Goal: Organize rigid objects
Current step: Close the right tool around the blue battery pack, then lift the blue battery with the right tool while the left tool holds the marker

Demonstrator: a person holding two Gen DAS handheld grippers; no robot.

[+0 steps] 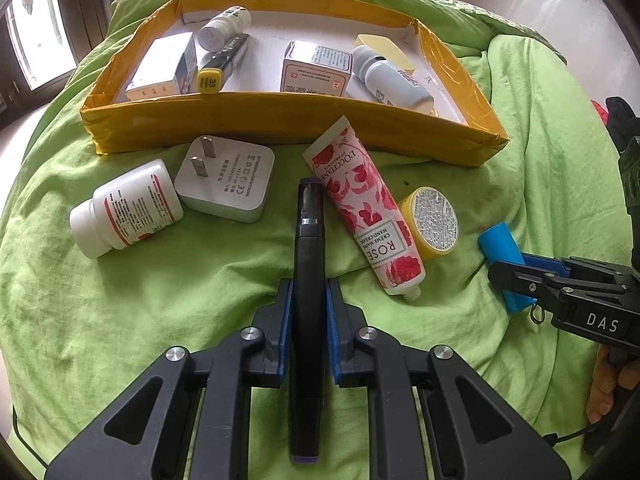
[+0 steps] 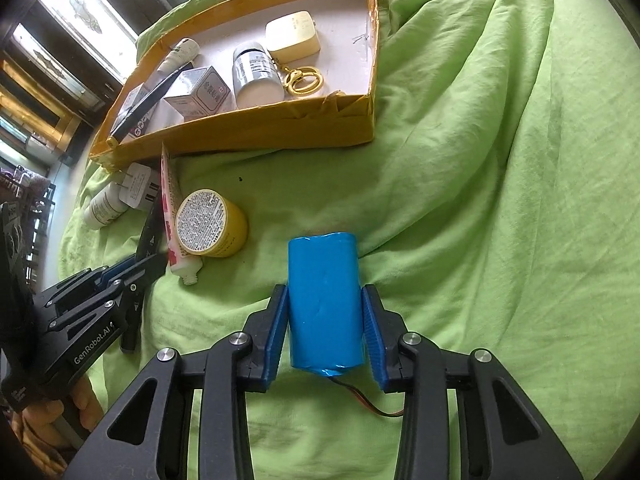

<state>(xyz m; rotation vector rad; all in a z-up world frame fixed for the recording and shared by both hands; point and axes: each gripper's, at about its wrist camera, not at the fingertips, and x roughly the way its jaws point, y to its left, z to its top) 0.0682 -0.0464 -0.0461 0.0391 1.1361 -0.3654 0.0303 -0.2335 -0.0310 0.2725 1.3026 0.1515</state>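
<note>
My left gripper [image 1: 308, 286] is shut on a black marker pen [image 1: 306, 240], which points away along the fingers over the green cloth. My right gripper [image 2: 325, 290] holds a blue wrapped battery pack [image 2: 322, 268] between its blue pads [image 2: 280, 320], and thin wires trail from the pack's near end. In the left wrist view, that right gripper [image 1: 504, 276] and the blue pack [image 1: 498, 244] show at the right. A yellow-taped cardboard box [image 1: 280, 128] lies beyond both, holding several small boxes and bottles.
On the cloth before the box lie a white pill bottle [image 1: 128, 208], a white charger plug [image 1: 226, 184], a rose hand cream tube [image 1: 364, 208] and a yellow jar [image 1: 432, 222]. Bare cloth [image 2: 500, 200] spreads to the right. A person's hand [image 1: 612, 384] grips the right handle.
</note>
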